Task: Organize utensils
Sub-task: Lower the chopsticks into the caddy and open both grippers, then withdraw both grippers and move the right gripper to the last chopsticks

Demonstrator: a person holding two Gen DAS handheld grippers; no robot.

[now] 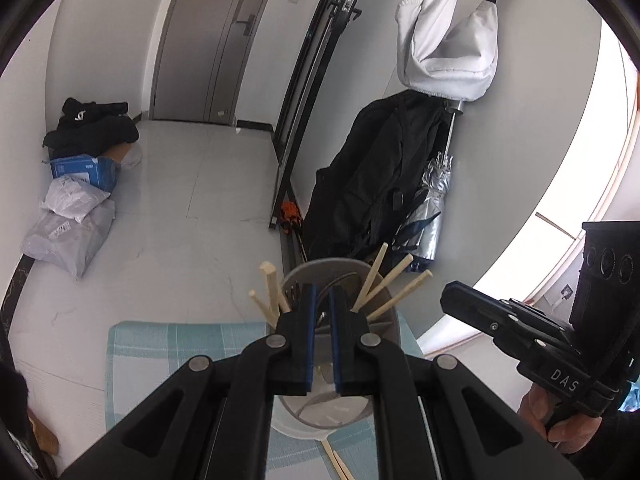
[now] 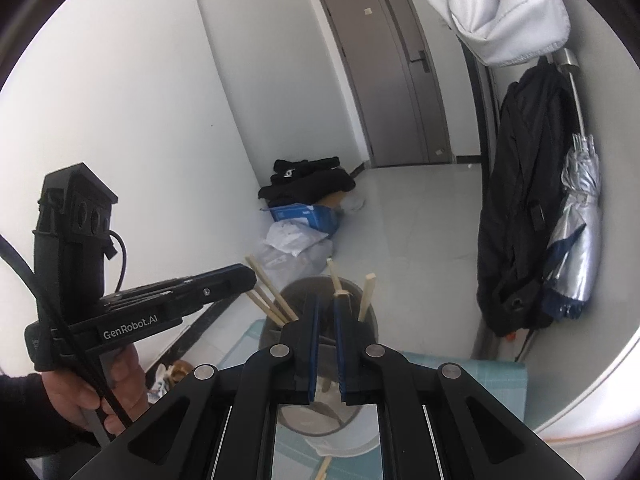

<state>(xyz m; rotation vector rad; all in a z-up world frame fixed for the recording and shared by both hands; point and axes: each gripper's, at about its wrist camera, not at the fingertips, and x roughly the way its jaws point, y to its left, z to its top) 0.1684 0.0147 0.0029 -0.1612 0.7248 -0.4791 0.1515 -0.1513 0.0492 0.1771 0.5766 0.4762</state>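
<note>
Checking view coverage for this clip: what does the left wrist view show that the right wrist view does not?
Only the left wrist view: the left gripper head-on, shut over the gray utensil holder, the right gripper from the side, and an orange item on the floor.
Only the right wrist view: the right gripper head-on, nearly shut, and the left gripper from the side with its "GenRobot.AI" label.
Both: the holder with wooden chopsticks, the checked mat, a loose chopstick on it, the gray door, black jacket and silver umbrella.

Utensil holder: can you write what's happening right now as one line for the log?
utensil holder: on checked mat | chopsticks: standing inside | left tool: shut, empty, above holder | right tool: shut, empty, above holder
</note>
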